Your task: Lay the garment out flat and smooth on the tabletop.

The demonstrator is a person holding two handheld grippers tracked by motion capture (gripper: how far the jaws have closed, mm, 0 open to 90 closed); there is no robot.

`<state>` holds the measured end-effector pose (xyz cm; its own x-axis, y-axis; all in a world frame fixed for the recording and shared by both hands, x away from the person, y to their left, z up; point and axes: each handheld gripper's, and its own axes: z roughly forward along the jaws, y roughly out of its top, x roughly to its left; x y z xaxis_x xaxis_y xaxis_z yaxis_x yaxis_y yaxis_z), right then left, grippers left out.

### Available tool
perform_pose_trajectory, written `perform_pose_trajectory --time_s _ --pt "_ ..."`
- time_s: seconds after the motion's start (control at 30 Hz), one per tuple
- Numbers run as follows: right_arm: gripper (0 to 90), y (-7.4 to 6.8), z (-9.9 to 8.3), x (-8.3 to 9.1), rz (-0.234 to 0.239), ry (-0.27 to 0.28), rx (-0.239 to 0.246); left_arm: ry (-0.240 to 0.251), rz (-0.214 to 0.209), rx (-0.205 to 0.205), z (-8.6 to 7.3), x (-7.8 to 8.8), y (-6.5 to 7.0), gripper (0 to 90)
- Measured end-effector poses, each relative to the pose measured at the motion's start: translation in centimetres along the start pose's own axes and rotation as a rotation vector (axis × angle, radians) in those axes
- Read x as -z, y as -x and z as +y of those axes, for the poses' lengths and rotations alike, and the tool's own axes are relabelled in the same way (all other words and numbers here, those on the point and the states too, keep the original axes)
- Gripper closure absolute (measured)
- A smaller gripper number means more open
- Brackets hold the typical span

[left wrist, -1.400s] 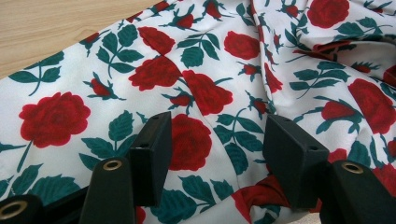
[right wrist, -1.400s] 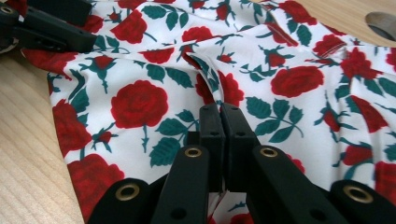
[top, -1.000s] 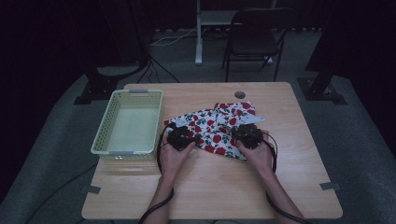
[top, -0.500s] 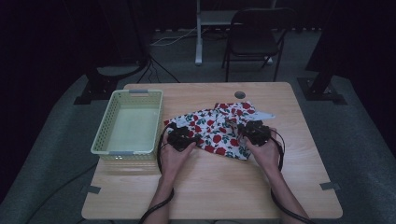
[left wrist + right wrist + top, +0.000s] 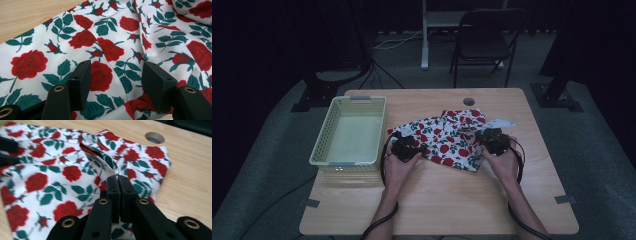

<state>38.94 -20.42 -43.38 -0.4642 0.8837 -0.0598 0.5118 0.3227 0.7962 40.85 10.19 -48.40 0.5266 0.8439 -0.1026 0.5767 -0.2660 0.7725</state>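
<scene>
Right gripper (image 5: 117,187) fingers pinch a fold of cloth (image 5: 447,140); left gripper (image 5: 117,80) fingers wide over cloth, unclosed; advise closing left on an edge before lifting off bench (image 5: 452,200).

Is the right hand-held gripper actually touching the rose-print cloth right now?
Touching. In the right gripper view the right hand-held gripper has its jaws closed together, pinching a raised fold of the rose-print cloth.
</scene>
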Motion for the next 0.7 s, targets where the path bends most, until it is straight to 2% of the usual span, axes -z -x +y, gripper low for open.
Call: perform_pose_trajectory --time_s 0.27,0.4,0.7 --pt "88.6 1.2 -0.2 0.8 -0.037 -0.001 -0.004 0.0 0.003 -0.003 0.0 0.0 0.1 42.4" --pt "88.5 1.4 -0.2 1.1 -0.075 -0.02 0.032 0.0 0.004 -0.004 0.0 0.0 0.1 42.3" --pt "88.5 2.3 -0.3 1.6 -0.093 -0.024 0.026 -0.001 0.007 -0.005 0.0 0.0 0.1 42.2"
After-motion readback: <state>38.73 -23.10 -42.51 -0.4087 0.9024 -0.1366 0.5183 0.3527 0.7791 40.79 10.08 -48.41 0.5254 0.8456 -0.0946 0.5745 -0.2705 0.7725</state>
